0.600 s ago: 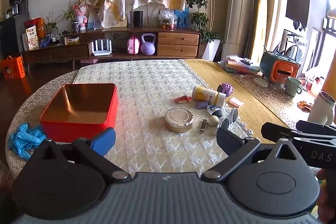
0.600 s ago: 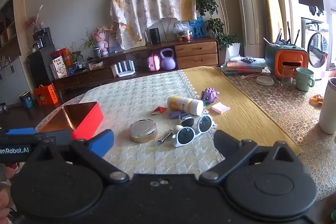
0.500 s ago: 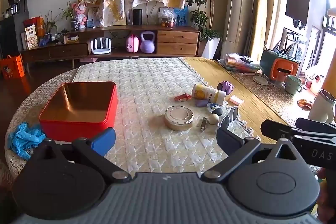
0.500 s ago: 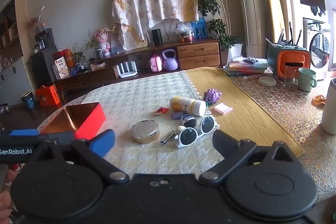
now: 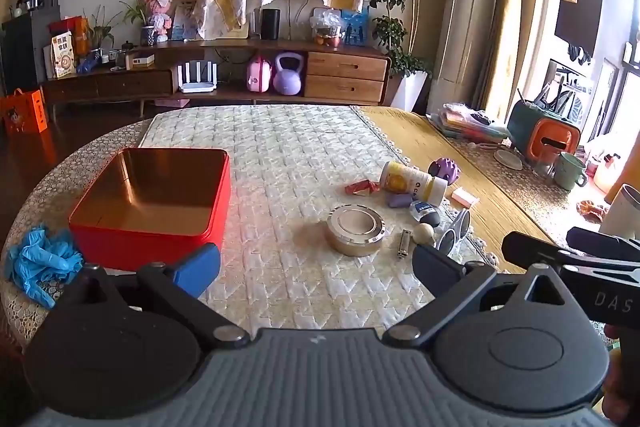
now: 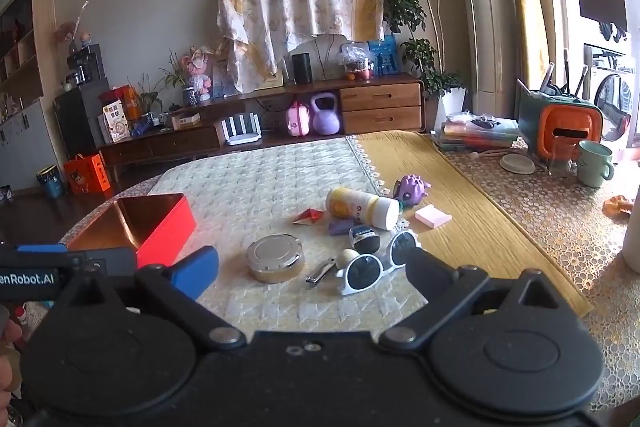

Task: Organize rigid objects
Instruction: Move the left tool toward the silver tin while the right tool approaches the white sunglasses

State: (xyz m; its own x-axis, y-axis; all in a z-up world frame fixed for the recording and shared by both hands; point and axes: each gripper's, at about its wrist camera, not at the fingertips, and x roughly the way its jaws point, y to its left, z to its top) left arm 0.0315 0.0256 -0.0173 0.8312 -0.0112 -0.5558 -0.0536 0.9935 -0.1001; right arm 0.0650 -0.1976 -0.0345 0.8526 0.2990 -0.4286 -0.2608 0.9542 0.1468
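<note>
Both claws, the left claw (image 5: 316, 269) and the right claw (image 6: 312, 273), hover spread wide and empty above the tabletop's near edge. Small rigid items cluster toward the right edge; an empty red tin (image 5: 152, 203) sits near the left edge. The round metal tin (image 5: 355, 230) (likely smooth, slippery) looks best gripped across its sides.

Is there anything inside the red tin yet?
Nothing that shows: the red tin has a bare golden floor in the left wrist view. Its near wall hides the strip of floor just behind it, so that strip cannot be checked.
</note>
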